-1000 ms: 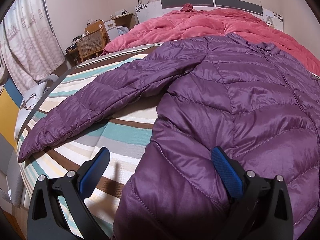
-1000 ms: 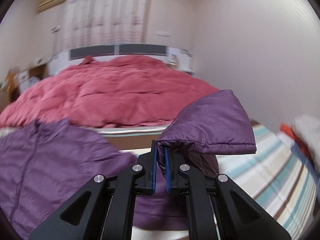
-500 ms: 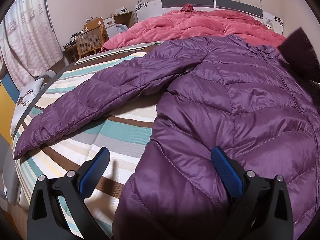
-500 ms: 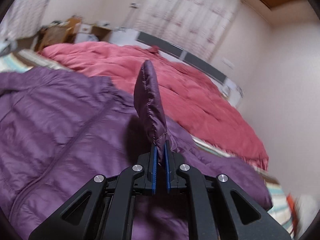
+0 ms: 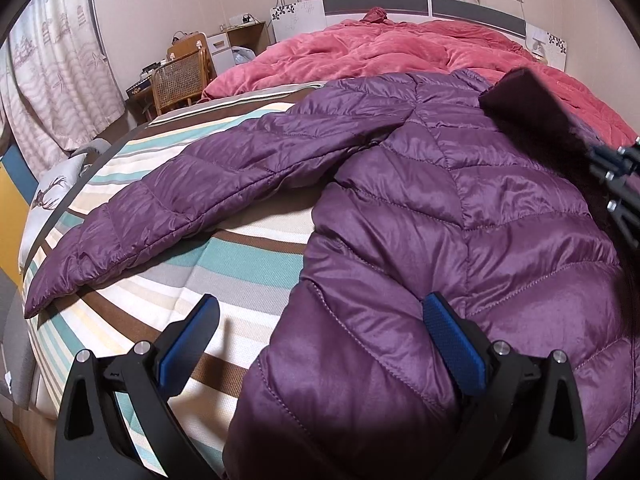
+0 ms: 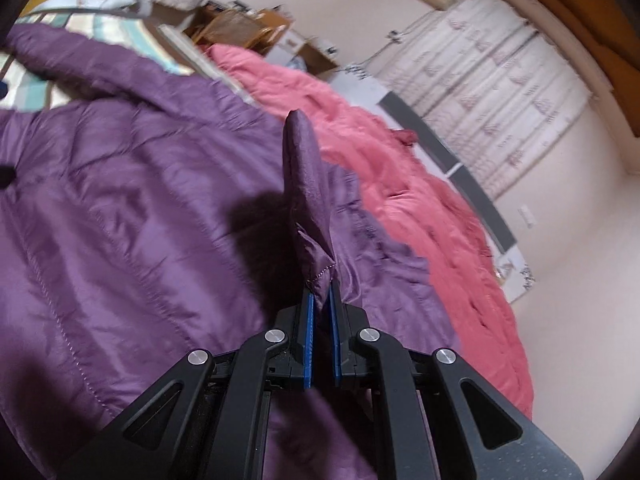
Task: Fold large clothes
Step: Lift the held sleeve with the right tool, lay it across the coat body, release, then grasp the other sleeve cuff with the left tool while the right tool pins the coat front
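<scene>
Item: purple quilted jacket (image 5: 460, 216), large, padded, glossy shell. It lay spread front-down or front-up (cannot tell which) on the near half of the bed (image 5: 240, 256), over a striped cover; a pink quilt (image 5: 400, 48) was bunched on the far half.

Left sleeve (image 5: 192, 200): stretched flat out to the left across the stripes, cuff near the left bed edge, untouched.

Right sleeve cuff (image 6: 308, 208): lifted clear of the jacket body and stood up above it, casting a shadow on the back panel.

Right tongs (image 6: 320, 312): closed together, clamped on the tip of the raised cuff, with only a small pinch of fabric between the blue pads.

Left tongs (image 5: 320, 344): wide apart, gripping nothing, poised just over the near hem, one pad (image 5: 188, 340) over the striped cover, the other pad (image 5: 452, 344) over the jacket edge.

Other contents: wicker chair (image 5: 182, 80) and desk at far left, curtains (image 5: 52, 72) along the left wall.

Risks, by judgement: the shell looked slick and the grip shallow, so the cuff might slide out partway across the fold. With the hem unpinned by the left tongs, dragging the sleeve inward could pull the whole body askew or bunch the shoulder. Padding might spring the fold back open once released.
</scene>
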`<state>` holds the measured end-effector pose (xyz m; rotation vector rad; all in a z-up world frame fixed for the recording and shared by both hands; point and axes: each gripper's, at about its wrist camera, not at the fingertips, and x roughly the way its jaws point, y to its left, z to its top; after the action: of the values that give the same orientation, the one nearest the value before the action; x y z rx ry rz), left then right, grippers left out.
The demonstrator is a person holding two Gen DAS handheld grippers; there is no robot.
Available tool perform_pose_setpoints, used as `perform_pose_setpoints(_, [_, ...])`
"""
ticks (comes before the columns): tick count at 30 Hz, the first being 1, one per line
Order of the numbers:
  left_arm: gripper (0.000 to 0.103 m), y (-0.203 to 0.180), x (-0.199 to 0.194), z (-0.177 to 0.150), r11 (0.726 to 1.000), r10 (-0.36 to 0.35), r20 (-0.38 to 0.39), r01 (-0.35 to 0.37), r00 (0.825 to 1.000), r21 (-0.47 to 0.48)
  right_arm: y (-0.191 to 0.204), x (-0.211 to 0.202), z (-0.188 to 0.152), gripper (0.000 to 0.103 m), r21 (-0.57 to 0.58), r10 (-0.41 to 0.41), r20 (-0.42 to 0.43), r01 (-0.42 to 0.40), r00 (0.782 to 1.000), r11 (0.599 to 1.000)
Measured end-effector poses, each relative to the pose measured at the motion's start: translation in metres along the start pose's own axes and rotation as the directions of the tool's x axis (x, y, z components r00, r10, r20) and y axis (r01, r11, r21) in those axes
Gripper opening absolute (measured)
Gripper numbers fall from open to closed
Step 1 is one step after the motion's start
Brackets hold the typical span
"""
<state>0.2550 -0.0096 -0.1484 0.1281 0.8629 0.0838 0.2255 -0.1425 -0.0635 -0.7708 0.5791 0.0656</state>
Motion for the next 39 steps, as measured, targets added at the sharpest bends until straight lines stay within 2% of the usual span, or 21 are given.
perform_pose_setpoints(6, [0.101,0.0,0.0,0.0,1.0,0.001,0.001,-0.001,1.0,0.001,0.023,-0.005,0.0,0.007,-0.112,0.154,0.0,-0.153,0.988,0.982])
perform_pose_setpoints(9, [0.101,0.0,0.0,0.0,1.0,0.0,0.0,0.0,1.0,0.0,0.023,-0.009,0.001,0.009,-0.122,0.171,-0.01,-0.171,0.985,0.978])
perform_pose_setpoints(11, [0.101,0.0,0.001,0.0,1.0,-0.001,-0.002,0.001,1.0,-0.001,0.015,-0.014,0.003,0.023,-0.083,0.195,-0.026,-0.197,0.98,0.977])
perform_pose_setpoints(12, [0.101,0.0,0.002,0.0,1.0,-0.002,-0.002,0.002,1.0,-0.001,0.008,-0.019,0.004,0.044,-0.054,0.203,-0.023,-0.204,0.979,0.977])
perform_pose_setpoints(13, [0.101,-0.001,0.002,0.0,1.0,-0.002,-0.003,0.002,1.0,-0.001,0.001,-0.027,0.003,0.071,-0.022,0.207,-0.006,-0.207,0.978,0.978])
perform_pose_setpoints(14, [0.101,-0.001,0.002,0.0,1.0,-0.002,-0.003,0.002,1.0,-0.001,-0.011,-0.044,-0.001,0.079,0.032,0.205,0.045,-0.206,0.978,0.978])
perform_pose_setpoints(15, [0.101,-0.001,0.002,0.0,1.0,-0.002,-0.003,0.002,1.0,-0.001,-0.017,-0.054,-0.003,0.081,0.063,0.204,0.077,-0.209,0.976,0.976])
perform_pose_setpoints(16, [0.101,0.0,0.002,0.0,1.0,-0.001,-0.002,0.001,1.0,-0.001,-0.025,-0.065,-0.007,0.081,0.1,0.203,0.102,-0.214,0.974,0.972])
perform_pose_setpoints(19, [0.101,-0.001,0.002,0.0,1.0,0.0,-0.003,0.0,1.0,0.0,-0.06,-0.085,-0.023,0.081,0.279,0.172,0.108,-0.196,0.979,0.94])
perform_pose_setpoints(20, [0.101,0.0,0.002,0.0,1.0,0.0,-0.003,0.0,1.0,0.0,-0.078,-0.088,-0.034,0.08,0.375,0.135,0.094,-0.161,0.986,0.913])
perform_pose_setpoints(21, [0.101,-0.001,0.003,0.0,1.0,0.001,-0.003,-0.001,1.0,0.0,-0.092,-0.089,-0.047,0.074,0.455,0.106,0.062,-0.123,0.992,0.882])
perform_pose_setpoints(22, [0.101,0.0,0.003,0.0,1.0,0.001,-0.003,-0.001,1.0,0.0,-0.114,-0.087,-0.064,0.062,0.568,0.081,0.013,-0.073,0.997,0.819])
perform_pose_setpoints(23, [0.101,0.0,0.002,0.0,1.0,0.001,-0.003,-0.001,1.0,0.001,-0.133,-0.081,-0.078,0.057,0.65,0.068,-0.031,-0.031,0.997,0.76])
perform_pose_setpoints(25, [0.101,0.0,0.002,-0.001,1.0,0.003,-0.003,-0.003,1.0,0.002,-0.153,-0.071,-0.103,0.038,0.735,0.027,-0.132,0.08,0.991,0.673])
perform_pose_setpoints(27, [0.101,-0.001,0.001,-0.001,1.0,0.005,-0.002,-0.005,1.0,0.003,-0.175,-0.055,-0.132,0.034,0.783,0.0,-0.267,0.218,0.964,0.582])
perform_pose_setpoints(28, [0.101,-0.002,0.001,-0.001,1.0,0.006,-0.002,-0.006,1.0,0.003,-0.182,-0.047,-0.145,0.029,0.8,0.009,-0.319,0.264,0.948,0.539])
perform_pose_setpoints(30, [0.101,-0.002,0.001,-0.001,1.0,0.007,-0.002,-0.007,1.0,0.003,-0.184,-0.033,-0.159,0.024,0.841,0.07,-0.33,0.26,0.942,0.474])
perform_pose_setpoints(31, [0.101,-0.002,0.0,-0.001,1.0,0.008,-0.001,-0.008,1.0,0.004,-0.182,-0.025,-0.157,0.024,0.844,0.087,-0.329,0.252,0.94,0.473])
perform_pose_setpoints(34, [0.101,-0.002,0.0,-0.001,1.0,0.008,-0.001,-0.008,1.0,0.004,-0.162,0.004,-0.144,0.024,0.828,0.178,-0.318,0.182,0.931,0.53])
perform_pose_setpoints(36, [0.101,-0.002,0.0,-0.001,1.0,0.005,-0.002,-0.005,1.0,0.002,-0.149,0.013,-0.136,0.024,0.78,0.145,-0.352,0.205,0.925,0.591])
perform_pose_setpoints(39, [0.101,-0.002,0.0,-0.001,1.0,-0.001,-0.005,0.001,1.0,-0.003,-0.148,0.009,-0.134,0.024,0.768,0.135,-0.351,0.203,0.927,0.608])
